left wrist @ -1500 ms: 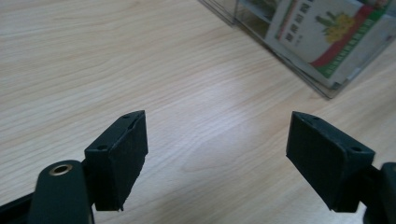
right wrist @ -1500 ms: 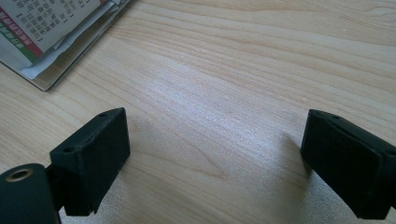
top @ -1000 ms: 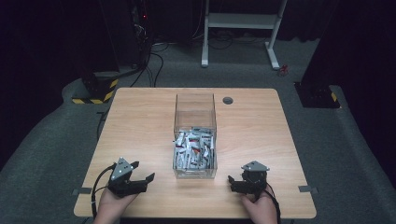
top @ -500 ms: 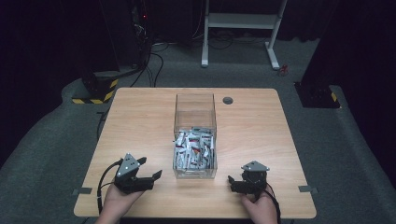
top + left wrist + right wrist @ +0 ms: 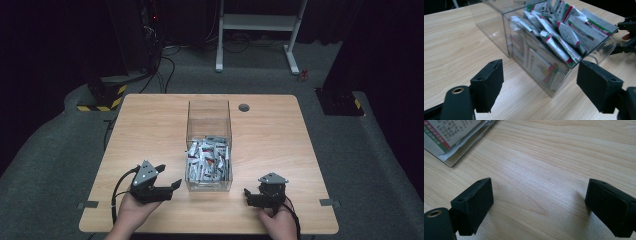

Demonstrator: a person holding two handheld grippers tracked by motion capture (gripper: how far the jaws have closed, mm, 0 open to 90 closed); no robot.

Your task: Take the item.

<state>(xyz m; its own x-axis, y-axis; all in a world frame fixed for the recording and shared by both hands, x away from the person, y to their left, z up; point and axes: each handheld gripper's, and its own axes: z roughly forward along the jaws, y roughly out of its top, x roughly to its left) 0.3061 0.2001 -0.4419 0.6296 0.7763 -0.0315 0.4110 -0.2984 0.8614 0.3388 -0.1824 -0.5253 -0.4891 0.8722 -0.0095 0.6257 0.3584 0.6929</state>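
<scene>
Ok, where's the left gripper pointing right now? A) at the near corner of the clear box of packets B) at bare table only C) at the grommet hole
A: the left gripper has its open jaws framing the clear box of packets.

A light wooden surface [image 5: 150, 130] sits on grey carpet in a dark room, seen from above. At its middle stands a clear rectangular box [image 5: 209, 112], long side running away from the viewer. The near half of the box is piled with small silver packets [image 5: 207, 161] marked in red and green; the far half looks bare. A small dark round hole [image 5: 244, 107] lies just beyond the box to its right. At the near edge, a person's left hand [image 5: 131, 212] holds the left tool [image 5: 168, 177], its jaws spread apart and angled toward the box's near left corner. The right hand [image 5: 278, 225] holds the right tool [image 5: 247, 196] near the box's right corner, low over the wood. A white metal frame [image 5: 257, 22] stands on the floor beyond.
</scene>
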